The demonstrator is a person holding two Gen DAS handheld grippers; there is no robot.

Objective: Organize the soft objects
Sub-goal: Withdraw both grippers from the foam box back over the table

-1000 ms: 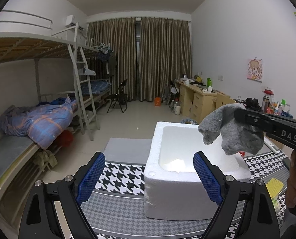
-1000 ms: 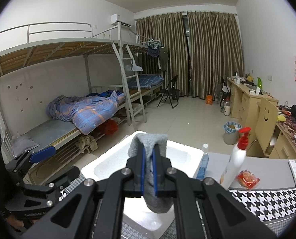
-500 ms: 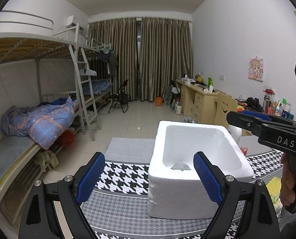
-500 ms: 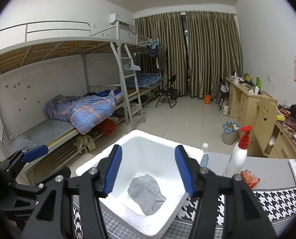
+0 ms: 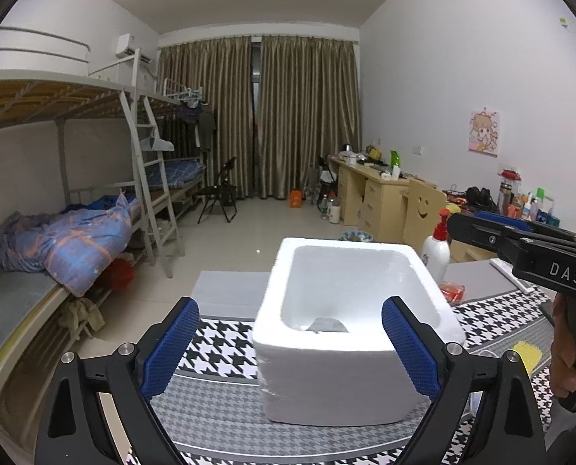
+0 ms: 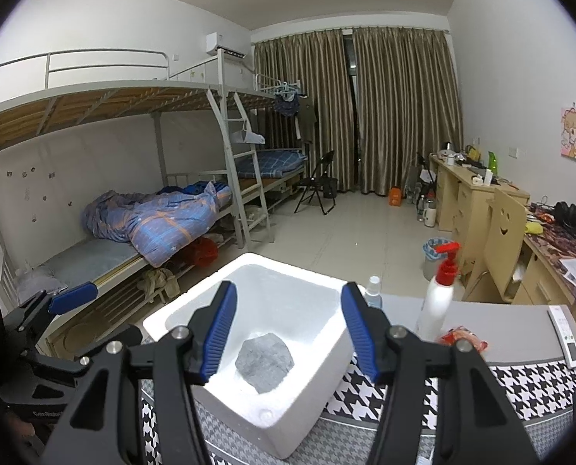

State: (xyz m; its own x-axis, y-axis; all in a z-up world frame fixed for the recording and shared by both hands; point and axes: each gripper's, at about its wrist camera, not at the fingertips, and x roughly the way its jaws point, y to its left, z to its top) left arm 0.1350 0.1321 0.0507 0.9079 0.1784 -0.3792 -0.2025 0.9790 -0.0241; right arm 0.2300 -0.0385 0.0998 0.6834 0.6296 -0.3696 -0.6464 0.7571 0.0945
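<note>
Grey cloth in the foam box, both grippers empty

A white polystyrene foam box (image 6: 318, 352), thick-walled with rounded corners and a grainy surface, stands on a table under a black-and-white houndstooth cloth (image 5: 226, 345); on its floor lies one crumpled grey cloth (image 6: 264, 362), soft, nubbly and roughly hexagonal in outline, alone in the box. The right gripper (image 6: 286, 333) hangs above the box with its ribbed blue pads (image 6: 218, 329) spreading apart and nothing between them, the cloth well below. The left gripper (image 5: 289, 348) stands wide and empty in front of the box's near wall. Beside the box stand a white pump bottle (image 6: 439, 302) with a red head, a small clear spray bottle (image 6: 373, 292) and a crinkled red packet (image 6: 462, 343).
</note>
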